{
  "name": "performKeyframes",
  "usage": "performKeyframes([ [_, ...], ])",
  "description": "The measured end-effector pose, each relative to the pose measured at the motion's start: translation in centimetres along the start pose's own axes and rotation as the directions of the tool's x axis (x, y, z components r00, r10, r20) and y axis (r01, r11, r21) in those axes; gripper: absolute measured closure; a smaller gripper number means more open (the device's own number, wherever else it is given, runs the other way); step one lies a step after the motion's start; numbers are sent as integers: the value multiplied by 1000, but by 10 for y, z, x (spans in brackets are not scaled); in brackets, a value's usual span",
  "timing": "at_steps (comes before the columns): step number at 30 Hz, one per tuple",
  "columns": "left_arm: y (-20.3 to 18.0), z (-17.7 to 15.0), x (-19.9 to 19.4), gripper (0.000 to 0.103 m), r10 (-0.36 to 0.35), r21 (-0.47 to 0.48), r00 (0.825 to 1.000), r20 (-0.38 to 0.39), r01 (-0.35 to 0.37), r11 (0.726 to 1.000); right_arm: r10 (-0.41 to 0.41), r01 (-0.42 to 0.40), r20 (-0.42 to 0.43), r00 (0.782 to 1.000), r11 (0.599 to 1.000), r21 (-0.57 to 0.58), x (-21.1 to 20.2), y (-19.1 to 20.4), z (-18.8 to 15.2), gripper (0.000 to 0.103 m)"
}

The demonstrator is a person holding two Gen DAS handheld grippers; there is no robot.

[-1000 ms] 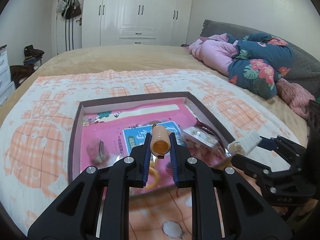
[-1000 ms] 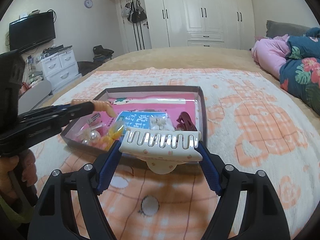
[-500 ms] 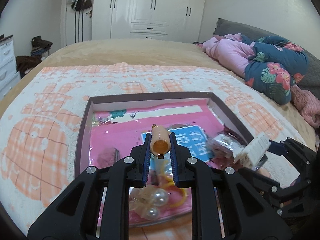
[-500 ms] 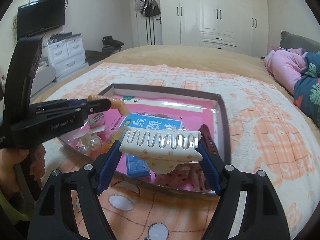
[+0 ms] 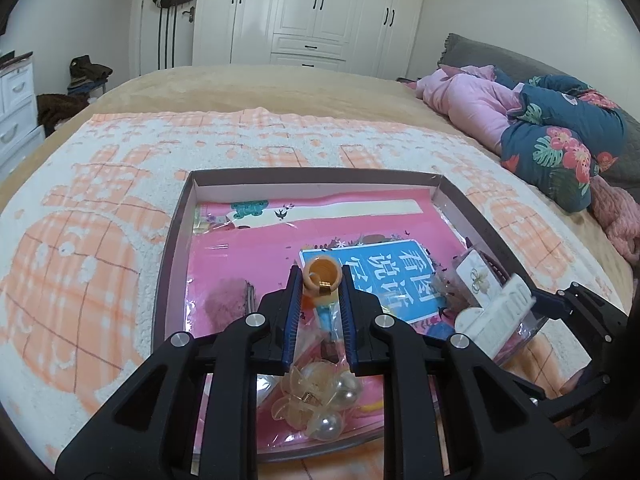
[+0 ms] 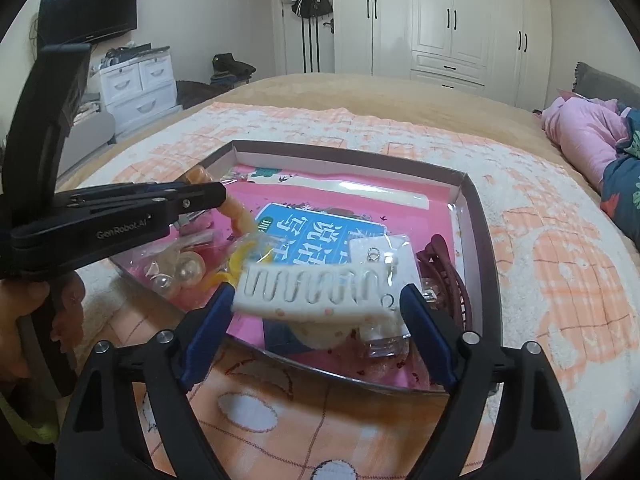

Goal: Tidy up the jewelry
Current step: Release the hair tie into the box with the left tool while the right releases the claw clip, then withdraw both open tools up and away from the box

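Bed [image 5: 280, 92] with blanket [image 5: 100, 220]; box [image 5: 172, 248] on it. Left gripper [image 5: 320, 280] clamped on orange coil [image 5: 322, 276] over box. Right gripper [image 6: 316, 300] jaws opening, white claw clip [image 6: 308, 292] between them above box. Only right view shows TV [image 6: 88, 16], hand [image 6: 24, 320].
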State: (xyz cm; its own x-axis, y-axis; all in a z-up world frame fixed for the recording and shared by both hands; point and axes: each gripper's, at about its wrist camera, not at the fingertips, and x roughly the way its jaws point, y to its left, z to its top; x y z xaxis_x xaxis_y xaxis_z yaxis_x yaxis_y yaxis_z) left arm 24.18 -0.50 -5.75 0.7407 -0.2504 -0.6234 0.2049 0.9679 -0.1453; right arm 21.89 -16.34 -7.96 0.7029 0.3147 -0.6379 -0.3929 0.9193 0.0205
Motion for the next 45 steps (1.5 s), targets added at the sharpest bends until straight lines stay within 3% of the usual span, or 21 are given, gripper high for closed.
performKeyframes([
  [6, -1, -2, -1, 90, 0, 3, 1000, -1, 0, 1000, 2, -2, 8, 1000, 1000, 19, -8, -4, -4, 17],
  [10, -3, -4, -3, 76, 2, 5, 1000, -1, -2, 1000, 4, -4, 17, 1000, 1000, 29, -16, -6, -7, 15],
  [20, -5, -6, -20, 61, 3, -2, 1000, 19, -3, 1000, -21, 19, 40, 999, 999, 32, -36, -8, -16, 10],
  [37, -2, -33, -68, 17, 37, -17, 998, 57, -36, 999, -85, 79, 78, 993, 994, 76, -66, -20, -32, 7],
  [45, -2, -46, -86, 11, 50, -22, 997, 65, -48, 999, -109, 98, 93, 990, 989, 112, -80, -28, -39, 7],
])
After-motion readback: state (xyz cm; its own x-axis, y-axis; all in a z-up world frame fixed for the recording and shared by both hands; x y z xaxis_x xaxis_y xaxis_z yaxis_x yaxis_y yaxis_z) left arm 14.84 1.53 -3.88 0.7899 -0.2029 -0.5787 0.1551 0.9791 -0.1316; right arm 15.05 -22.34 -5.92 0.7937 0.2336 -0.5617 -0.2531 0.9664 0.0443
